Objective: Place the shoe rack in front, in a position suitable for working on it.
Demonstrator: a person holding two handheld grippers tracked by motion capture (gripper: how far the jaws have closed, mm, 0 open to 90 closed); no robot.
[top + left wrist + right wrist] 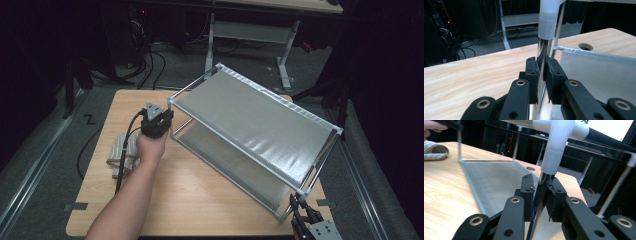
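A two-tier rack point(250, 120) with grey fabric shelves, chrome posts and white corner joints stands at an angle on the wooden table point(200, 200). My left gripper point(167, 119) is at the rack's left corner. In the left gripper view its pads point(543, 67) are shut on a chrome upright post point(544, 48) just below a white joint point(548, 20). My right gripper point(300, 207) is at the rack's near right corner, and the right gripper view shows it point(542, 186) shut on another chrome post point(543, 178) under a white corner joint point(556, 140). The lower shelf point(494, 180) lies just above the tabletop.
A folded beige cloth point(125, 150) lies on the table left of my left hand, also seen as the cloth point(434, 150) in the right gripper view. The table has a round cable hole point(585, 46). Another desk frame point(250, 30) and floor cables point(150, 65) are behind.
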